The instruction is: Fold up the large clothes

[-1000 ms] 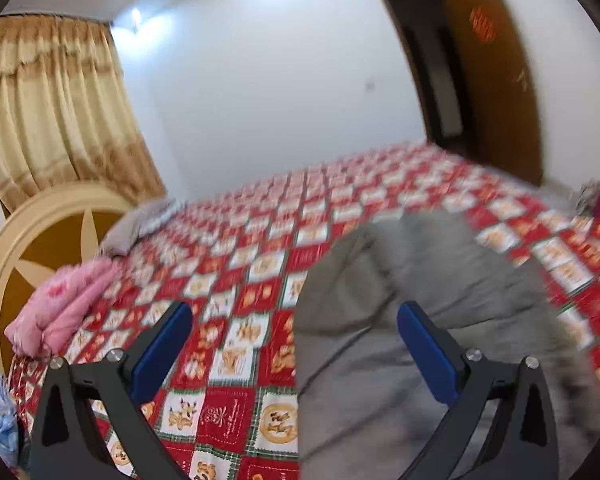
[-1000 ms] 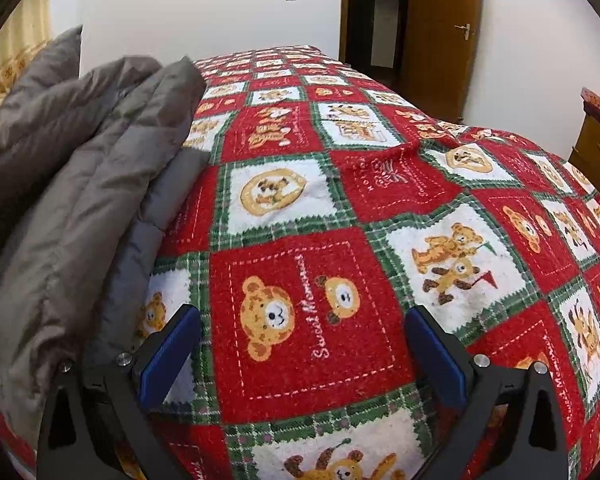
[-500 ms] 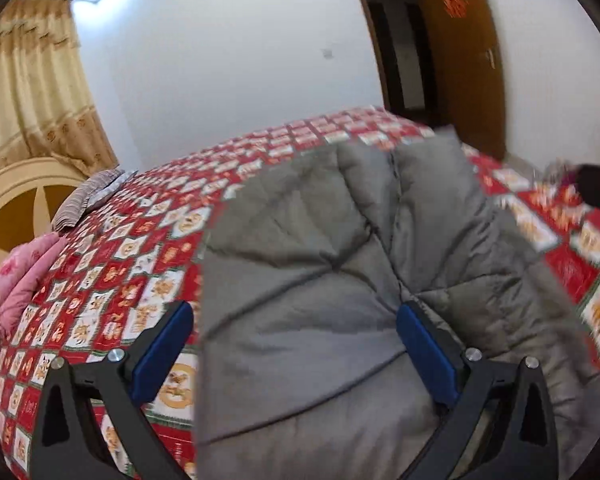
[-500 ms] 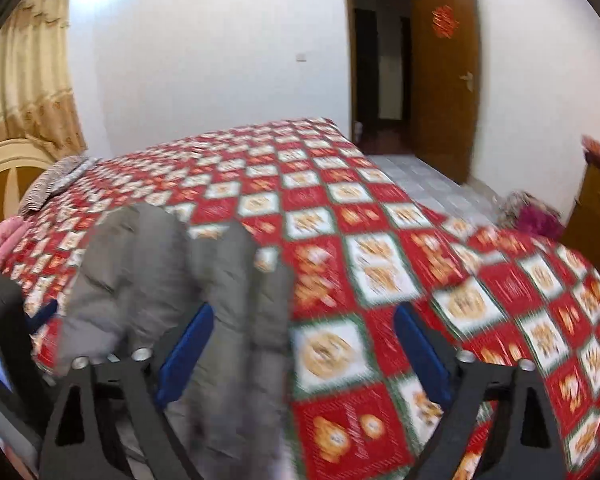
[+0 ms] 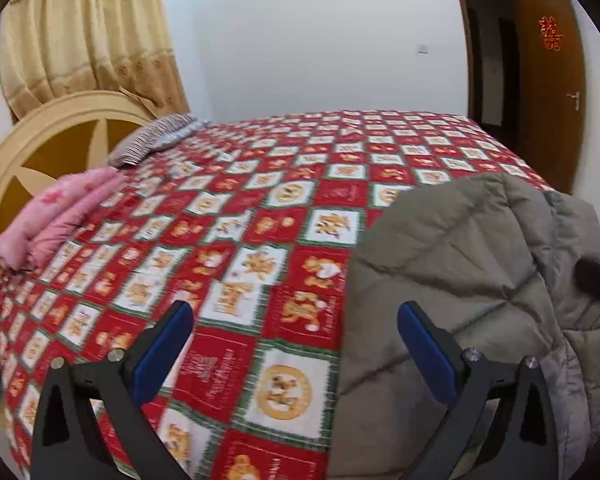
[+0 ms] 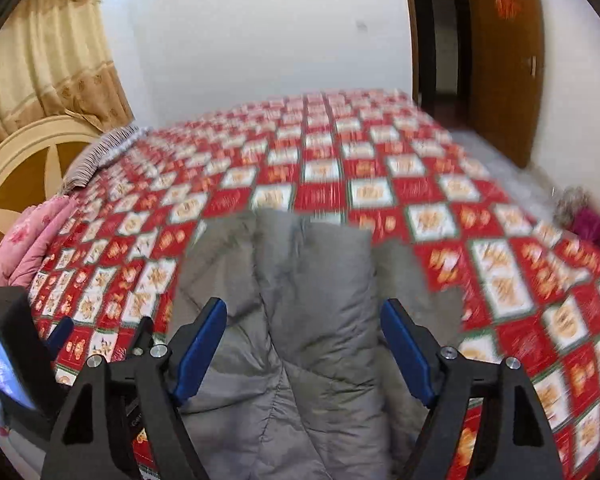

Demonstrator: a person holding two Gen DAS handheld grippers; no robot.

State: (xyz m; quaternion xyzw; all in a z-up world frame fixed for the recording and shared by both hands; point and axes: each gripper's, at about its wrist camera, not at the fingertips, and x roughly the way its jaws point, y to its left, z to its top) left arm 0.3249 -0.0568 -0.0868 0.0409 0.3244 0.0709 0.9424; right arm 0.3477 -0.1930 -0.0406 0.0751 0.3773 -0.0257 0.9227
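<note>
One grey padded coat (image 5: 460, 264), one pink folded quilt (image 5: 56, 216), one striped pillow (image 5: 152, 140), two hand-held grippers (image 5: 296, 348) (image 6: 304, 348).

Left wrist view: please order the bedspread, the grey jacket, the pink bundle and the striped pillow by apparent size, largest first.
1. Bedspread
2. Grey jacket, though it lies nearest the camera
3. Pink bundle
4. Striped pillow, farther away, so its rank below the bundle is unsure

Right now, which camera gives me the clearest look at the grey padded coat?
The left wrist view: the grey padded coat is sharp there, its quilted seams and folded layers plain at the right of the bed. The right wrist view centres the coat beyond its open tongs, but motion blur smears the edges.
</note>
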